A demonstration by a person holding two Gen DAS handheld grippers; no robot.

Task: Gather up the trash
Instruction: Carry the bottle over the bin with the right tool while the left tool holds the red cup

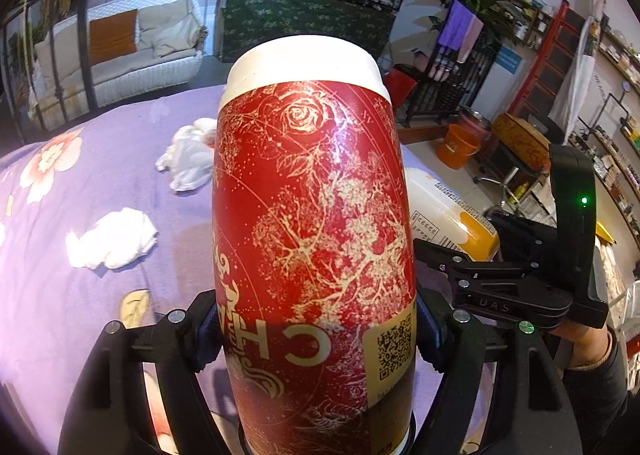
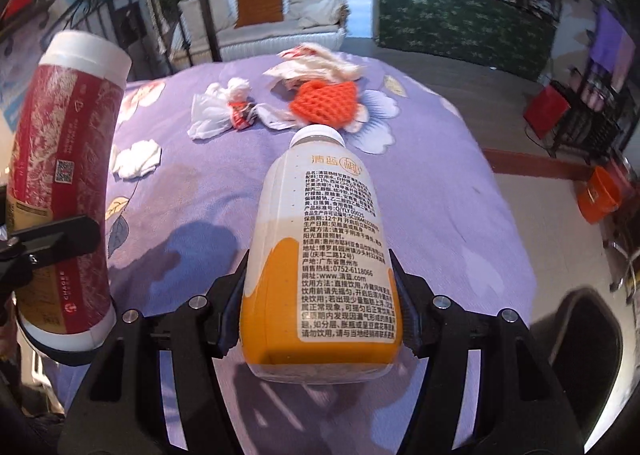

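Observation:
My left gripper point(image 1: 316, 339) is shut on a tall red and gold paper cup point(image 1: 312, 223) with a white lid, held above the purple flowered tablecloth point(image 1: 60, 295). The cup also shows at the left of the right wrist view point(image 2: 64, 183). My right gripper point(image 2: 320, 315) is shut on a white and orange juice bottle point(image 2: 320, 255), also held above the cloth point(image 2: 440, 215); the bottle shows past the cup in the left wrist view point(image 1: 448, 211). Crumpled white tissues point(image 1: 112, 239) and a white plastic wrapper point(image 1: 188, 159) lie on the cloth.
More trash lies at the table's far side: an orange foam fruit net point(image 2: 324, 103), crumpled wrappers point(image 2: 316, 63), a knotted white bag point(image 2: 224, 111) and a tissue point(image 2: 136, 159). An orange bucket point(image 1: 456, 147) and a red bin point(image 1: 400, 83) stand on the floor to the right.

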